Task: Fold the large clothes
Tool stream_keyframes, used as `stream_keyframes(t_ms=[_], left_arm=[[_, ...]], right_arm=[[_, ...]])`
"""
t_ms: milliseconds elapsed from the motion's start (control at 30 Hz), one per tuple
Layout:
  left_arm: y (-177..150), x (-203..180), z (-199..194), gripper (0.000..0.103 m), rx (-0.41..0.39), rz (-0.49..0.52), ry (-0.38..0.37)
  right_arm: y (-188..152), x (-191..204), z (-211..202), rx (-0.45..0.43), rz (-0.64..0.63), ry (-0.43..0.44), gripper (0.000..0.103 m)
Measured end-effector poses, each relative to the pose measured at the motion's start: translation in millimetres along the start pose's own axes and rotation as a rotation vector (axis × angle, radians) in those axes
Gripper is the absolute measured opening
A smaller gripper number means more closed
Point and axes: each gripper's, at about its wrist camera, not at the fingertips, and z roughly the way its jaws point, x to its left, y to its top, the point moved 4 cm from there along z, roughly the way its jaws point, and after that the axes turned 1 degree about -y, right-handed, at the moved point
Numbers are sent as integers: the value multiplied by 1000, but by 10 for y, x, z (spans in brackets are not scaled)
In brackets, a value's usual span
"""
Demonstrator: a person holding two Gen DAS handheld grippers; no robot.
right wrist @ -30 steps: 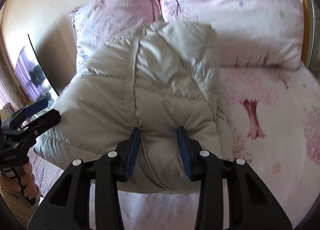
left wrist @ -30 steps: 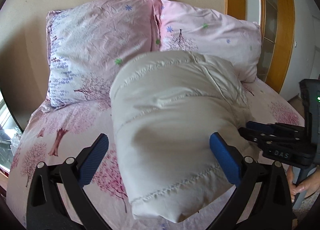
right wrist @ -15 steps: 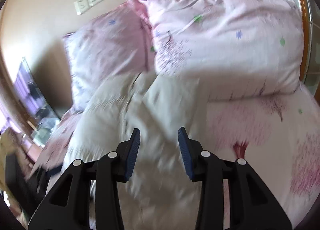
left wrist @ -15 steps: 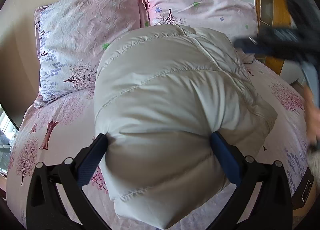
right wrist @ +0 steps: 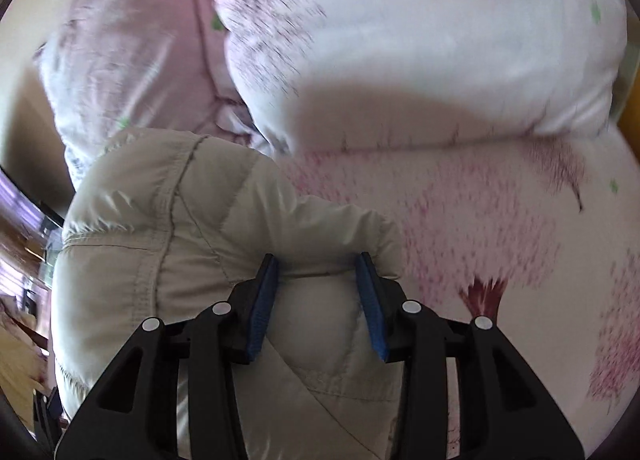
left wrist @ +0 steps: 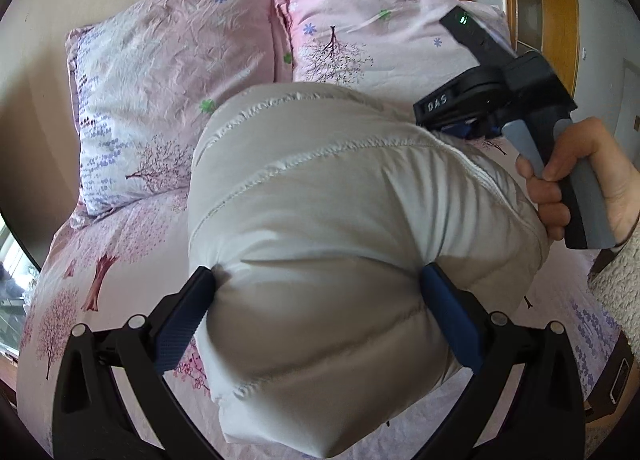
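Now both tools grip the puffy grey jacket [left wrist: 332, 220], folded in a thick bundle near the pillows at the bed's [left wrist: 120, 244] head edge, the left tool [left wrist: 316, 280] wide around it, the right tool [right wrist: 318, 260] narrower on a fold, so next I would press it flat.

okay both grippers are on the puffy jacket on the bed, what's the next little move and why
Probably lower the bundle onto the bed sheet and press it flat. The left gripper squeezes the near end of the folded down jacket, the right gripper pinches a fold at its far side, and the jacket bulges high rather than lying compact.
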Motion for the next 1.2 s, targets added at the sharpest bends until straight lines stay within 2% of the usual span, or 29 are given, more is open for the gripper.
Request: stream_keyframes(t_ms=[133, 233, 300, 433, 600, 767, 867, 1000, 1200], left_arm=[[25, -51, 26, 101, -8, 11, 7], [26, -62, 38, 101, -14, 14, 8], [22, -46, 23, 101, -15, 15, 4], [33, 117, -149, 101, -39, -44, -36], [104, 378, -406, 101, -121, -97, 12], [89, 540, -327, 101, -79, -119, 49], [58, 519, -291, 101, -72, -108, 58], [46, 469, -241, 101, -60, -103, 42], [-63, 349, -13, 101, 22, -140, -74]], right_arm=[[-42, -83, 77, 37, 30, -6, 41], [-34, -94, 107, 28, 39, -3, 41], [-54, -71, 29, -6, 17, 1, 41], [-261, -74, -438, -128, -2, 43, 43], [-679, 17, -915, -264, -75, 78, 44], [-1044, 75, -1146, -347, -128, 99, 44], [-1158, 77, -1131, -348, -140, 91, 44], [-1237, 47, -970, -300, -130, 83, 44], [-1363, 11, -639, -190, -113, 29, 44]])
